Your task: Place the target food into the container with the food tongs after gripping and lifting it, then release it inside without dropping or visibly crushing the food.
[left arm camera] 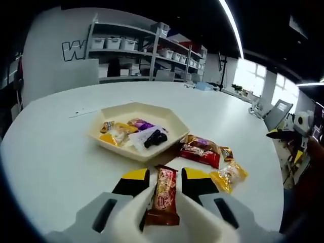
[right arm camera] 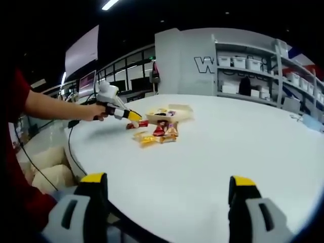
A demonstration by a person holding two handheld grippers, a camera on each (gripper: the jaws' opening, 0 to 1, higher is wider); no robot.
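Note:
A brown and red snack packet (left arm camera: 163, 198) sits lengthwise between the yellow-tipped jaws of my left gripper (left arm camera: 165, 176), which is shut on it just above the white table. A little beyond it stands the beige tray (left arm camera: 148, 108), which holds a yellow packet (left arm camera: 117, 135), a purple one (left arm camera: 142, 123) and a white packet with a dark item. In the right gripper view, a hand holds the left gripper (right arm camera: 134, 117) beside the tray (right arm camera: 177, 112). My right gripper (right arm camera: 168, 182) is open, far back near the table edge, with nothing between its jaws.
A red packet (left arm camera: 199, 152) and a yellow packet (left arm camera: 229, 175) lie loose on the table right of the tray; they show as a small cluster (right arm camera: 158, 133). The round white table (right arm camera: 212, 152) has bare room all around. Shelves with bins line the back wall.

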